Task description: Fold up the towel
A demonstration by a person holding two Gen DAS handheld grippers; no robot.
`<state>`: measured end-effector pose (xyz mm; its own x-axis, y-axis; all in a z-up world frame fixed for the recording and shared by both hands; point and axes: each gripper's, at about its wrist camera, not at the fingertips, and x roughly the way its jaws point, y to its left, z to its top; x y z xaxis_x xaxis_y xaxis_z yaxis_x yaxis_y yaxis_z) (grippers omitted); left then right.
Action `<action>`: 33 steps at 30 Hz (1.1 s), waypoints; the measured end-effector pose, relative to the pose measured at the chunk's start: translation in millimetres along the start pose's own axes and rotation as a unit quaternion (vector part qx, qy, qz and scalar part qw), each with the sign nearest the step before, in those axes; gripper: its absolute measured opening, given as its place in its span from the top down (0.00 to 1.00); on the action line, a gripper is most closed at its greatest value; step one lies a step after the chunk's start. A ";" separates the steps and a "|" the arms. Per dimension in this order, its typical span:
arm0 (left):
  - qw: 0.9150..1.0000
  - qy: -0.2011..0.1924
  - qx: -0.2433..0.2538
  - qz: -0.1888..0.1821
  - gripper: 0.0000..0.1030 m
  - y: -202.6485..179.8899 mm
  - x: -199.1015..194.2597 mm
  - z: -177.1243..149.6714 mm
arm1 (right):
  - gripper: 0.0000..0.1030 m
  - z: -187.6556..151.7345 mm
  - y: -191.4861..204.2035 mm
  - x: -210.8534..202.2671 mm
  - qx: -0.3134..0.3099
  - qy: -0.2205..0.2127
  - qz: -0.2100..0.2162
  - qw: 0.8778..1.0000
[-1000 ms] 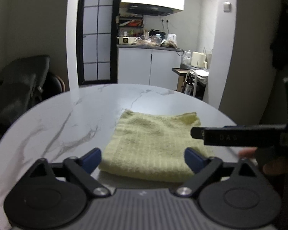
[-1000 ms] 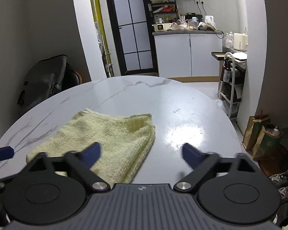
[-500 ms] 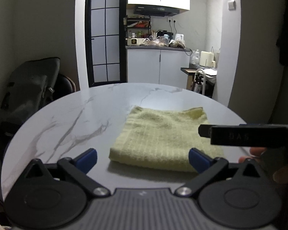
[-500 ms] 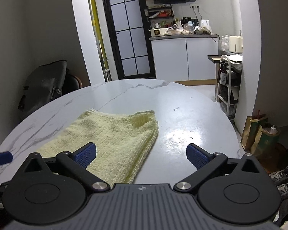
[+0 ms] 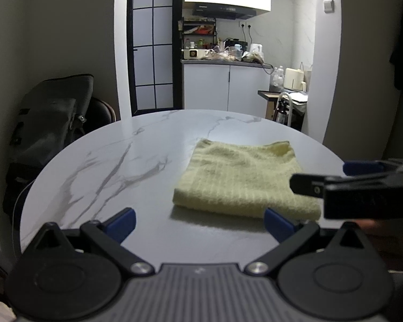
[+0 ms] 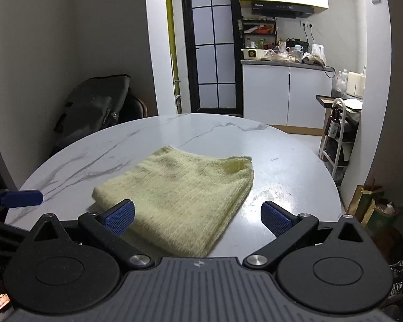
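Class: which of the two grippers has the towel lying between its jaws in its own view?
The right gripper: the towel extends between its open jaws.

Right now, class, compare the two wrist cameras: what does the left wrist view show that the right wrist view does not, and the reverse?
Only the left wrist view shows the right gripper from the side, crossing the towel's right edge. Only the right wrist view shows the paper bags on the floor and the yellow pipe beside the door. Both show the folded yellow towel lying flat on the round marble table, with both grippers open and holding nothing.
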<state>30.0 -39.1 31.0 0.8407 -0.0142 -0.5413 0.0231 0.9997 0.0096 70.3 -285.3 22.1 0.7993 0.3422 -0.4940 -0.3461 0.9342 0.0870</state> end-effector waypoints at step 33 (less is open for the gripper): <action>1.000 -0.008 0.018 0.022 0.00 9.8 -60.3 -30.6 | 0.01 -43.2 26.8 -50.2 -0.058 -0.020 -0.017 0.998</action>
<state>-37.1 -27.8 38.0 0.8504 0.0287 -0.5254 0.0050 0.9980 0.0626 -0.3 -281.8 11.8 0.8300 0.3159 -0.4597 -0.3705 0.9283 -0.0309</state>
